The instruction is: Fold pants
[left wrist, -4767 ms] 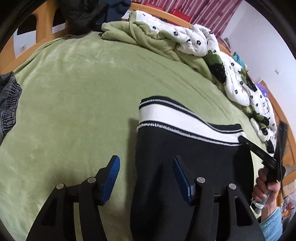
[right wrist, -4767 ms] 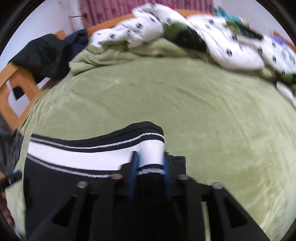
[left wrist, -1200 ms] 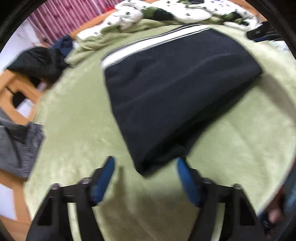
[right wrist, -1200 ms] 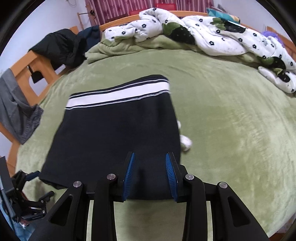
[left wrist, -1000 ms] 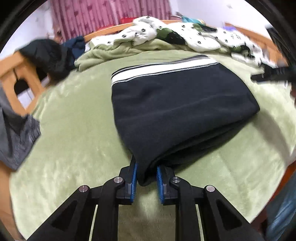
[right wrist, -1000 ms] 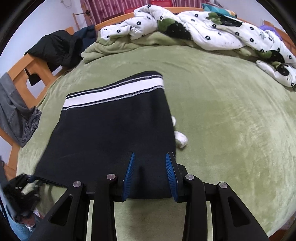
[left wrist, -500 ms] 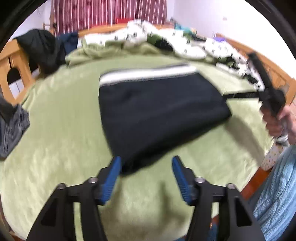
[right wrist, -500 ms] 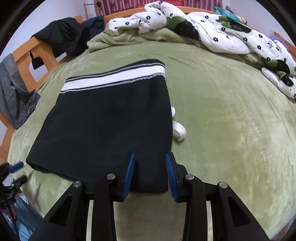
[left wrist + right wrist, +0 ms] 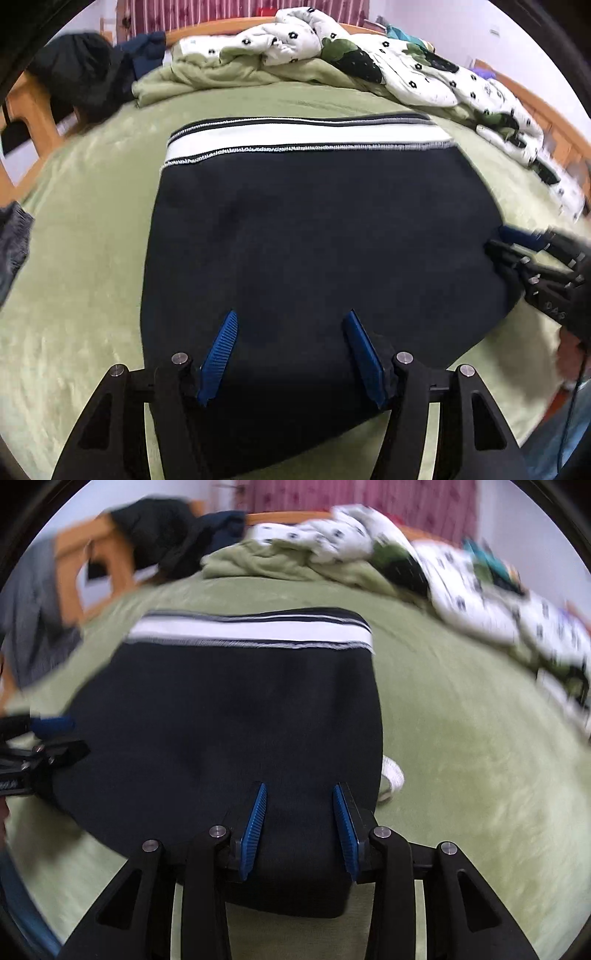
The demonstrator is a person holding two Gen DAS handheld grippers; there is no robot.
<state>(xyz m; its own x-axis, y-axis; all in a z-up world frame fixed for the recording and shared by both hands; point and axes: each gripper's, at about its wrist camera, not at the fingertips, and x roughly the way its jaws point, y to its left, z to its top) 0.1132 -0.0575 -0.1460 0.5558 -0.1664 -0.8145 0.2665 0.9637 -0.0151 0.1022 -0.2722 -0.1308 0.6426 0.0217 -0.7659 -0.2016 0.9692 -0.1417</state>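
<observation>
nearest in the left wrist view, the left gripper hangs over the near edge of the pants with its blue pads spread wide and nothing pinched between them, so it is released. the right gripper sits the same way over the near right corner of the pants, pads apart and grasping nothing. both look poised low over the hem side, probably to press the stack flat or to take a new hold for another fold.

the pants lie as a compact dark block on the green blanket, layers stacked, which suggests most of the folding is done. a bit of white cord pokes out from under the right edge (likely a drawstring, and worth tucking in).

farther off, the white waistband runs straight across the far edge, facing away from the person. beyond it a bunched white quilt and some dark clothes are pushed to the head of the bed, well apart from the pants, leaving room to work.
</observation>
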